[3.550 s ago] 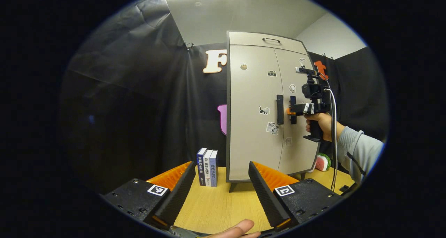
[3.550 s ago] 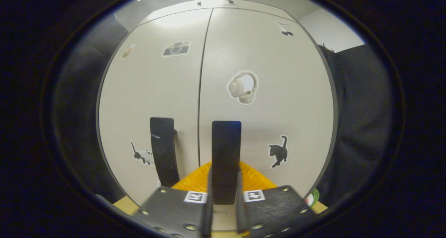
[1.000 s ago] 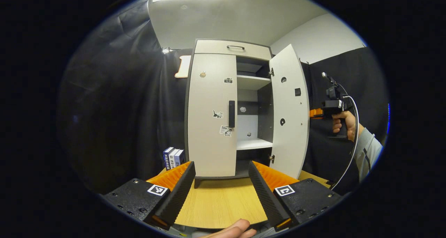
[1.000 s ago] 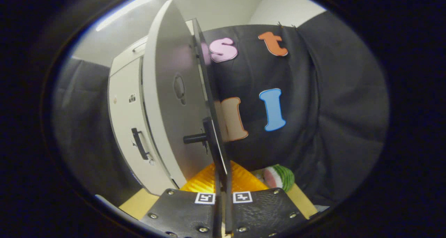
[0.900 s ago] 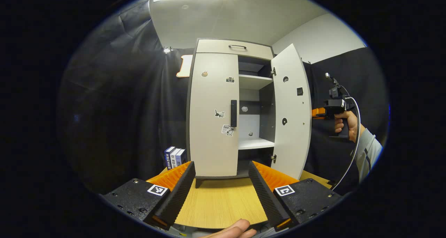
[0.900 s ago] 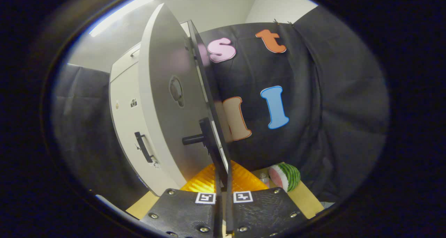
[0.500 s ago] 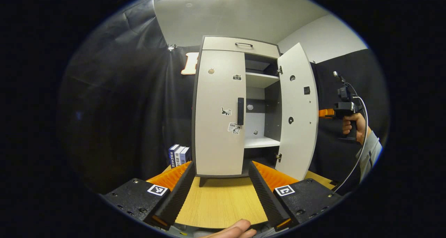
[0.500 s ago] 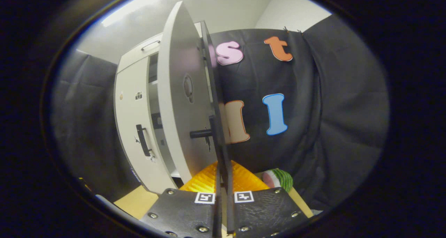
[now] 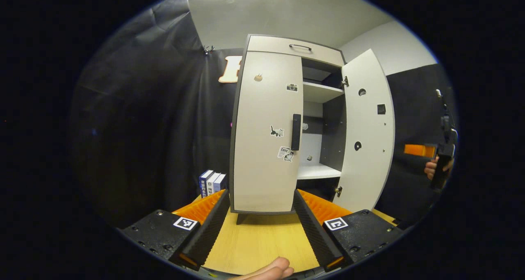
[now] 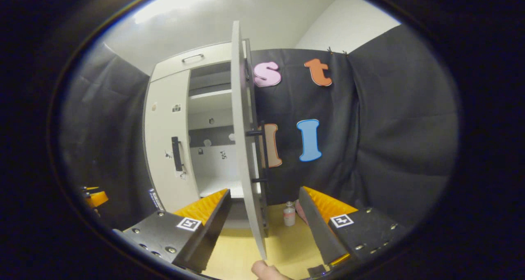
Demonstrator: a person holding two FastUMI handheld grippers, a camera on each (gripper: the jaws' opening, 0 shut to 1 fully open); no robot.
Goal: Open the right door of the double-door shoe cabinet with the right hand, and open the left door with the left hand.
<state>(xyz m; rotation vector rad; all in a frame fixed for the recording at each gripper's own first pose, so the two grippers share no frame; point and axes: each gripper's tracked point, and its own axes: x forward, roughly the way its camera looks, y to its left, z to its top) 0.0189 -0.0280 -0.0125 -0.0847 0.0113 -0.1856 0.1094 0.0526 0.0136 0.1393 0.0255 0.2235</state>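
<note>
Approach to left door [image 9: 266, 132]: bare table [image 9: 262, 241] in front, nothing between it and left gripper [image 9: 260, 222].
Left door handle [image 9: 296, 131]: free on all sides.
Right door [image 9: 366, 128]: swung out; its edge stands between the fingers of the right gripper [image 10: 262, 226].
Left flank: books [image 9: 212, 183] beside the cabinet.
Behind right door: small bottle [image 10: 289, 217] on the table.

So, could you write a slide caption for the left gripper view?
Open left gripper faces the tall grey shoe cabinet: right door open, left door shut.
</note>
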